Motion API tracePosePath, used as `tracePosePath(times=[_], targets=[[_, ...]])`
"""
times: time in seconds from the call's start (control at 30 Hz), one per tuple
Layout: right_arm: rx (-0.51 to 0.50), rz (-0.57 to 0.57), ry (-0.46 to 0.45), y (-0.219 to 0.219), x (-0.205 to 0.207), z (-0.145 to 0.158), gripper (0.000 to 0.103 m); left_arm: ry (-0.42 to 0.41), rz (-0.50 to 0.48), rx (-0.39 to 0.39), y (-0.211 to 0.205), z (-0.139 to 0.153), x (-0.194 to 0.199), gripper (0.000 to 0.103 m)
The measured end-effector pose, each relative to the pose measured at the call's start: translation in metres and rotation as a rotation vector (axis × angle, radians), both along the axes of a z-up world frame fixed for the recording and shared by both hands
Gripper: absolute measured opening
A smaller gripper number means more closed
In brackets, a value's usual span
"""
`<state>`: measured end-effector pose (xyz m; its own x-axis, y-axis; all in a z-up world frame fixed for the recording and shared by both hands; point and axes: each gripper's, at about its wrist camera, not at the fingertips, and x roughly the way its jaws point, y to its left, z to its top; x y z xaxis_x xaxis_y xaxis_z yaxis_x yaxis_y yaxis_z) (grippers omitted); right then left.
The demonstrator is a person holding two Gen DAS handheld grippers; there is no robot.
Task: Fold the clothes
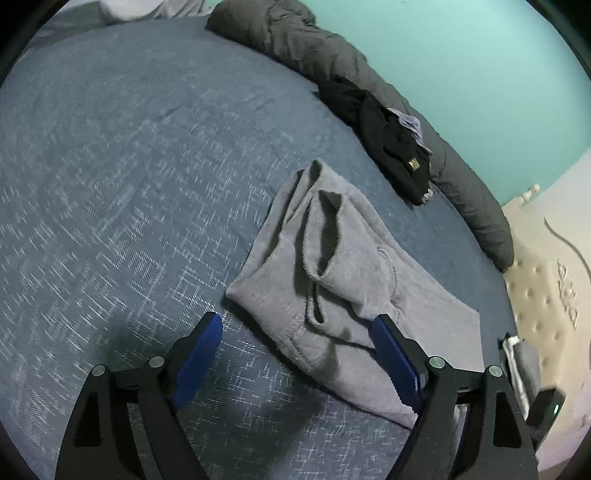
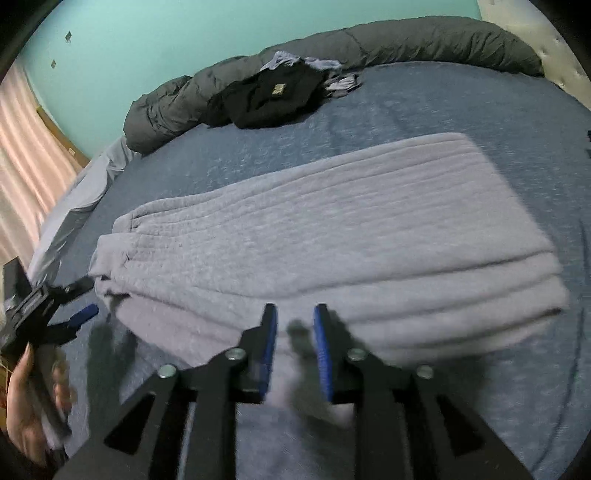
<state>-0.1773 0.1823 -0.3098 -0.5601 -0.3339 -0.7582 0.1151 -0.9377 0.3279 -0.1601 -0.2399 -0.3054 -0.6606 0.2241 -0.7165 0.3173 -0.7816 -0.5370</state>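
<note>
— Room on the bed (image 1: pixel 110 184)?
— Plenty: blue cover lies bare toward its far-left side. Grey garment (image 2: pixel 314 229) lies folded flat near the bed's near edge.
— Grippers?
— Left gripper (image 1: pixel 297 328) spread wide over the garment's end, nothing between its pads. Right gripper (image 2: pixel 295 314) parted a little above the fold's near edge, pinching nothing.
— Far edge?
— Dark rolled duvet (image 2: pixel 424 40) runs along it under a teal wall (image 2: pixel 166 33), a black garment (image 2: pixel 273 96) leaning against it.

1 grey garment (image 2: pixel 314 229), 1 black garment (image 2: pixel 273 98), 1 rolled dark duvet (image 2: pixel 424 40), 2 tools (image 2: pixel 294 314)
</note>
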Motion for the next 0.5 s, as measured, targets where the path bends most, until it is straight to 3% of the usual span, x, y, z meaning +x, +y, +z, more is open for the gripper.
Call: tracePosePath(times=[0.07,0.13,0.3,0.5], targets=[[-0.005,-0.027,0.008,0.024,0.01,-0.001,0.047,-0.013,0.022,0.026,-0.002,-0.007,-0.003,0.087],[-0.013,-0.071,0.013,0.046,0.014,-0.006,0.07,-0.011,0.043,0.06,-0.004,-0.011,-0.006,0.087],[-0.065,-0.162,0.002,0.102,0.029,-0.017,0.071,0.038,0.093,0.124,-0.005,-0.01,-0.008,0.087],[-0.088,-0.173,0.037,0.126,0.034,-0.026,0.071,0.032,0.134,0.13,-0.005,-0.021,-0.018,0.089]])
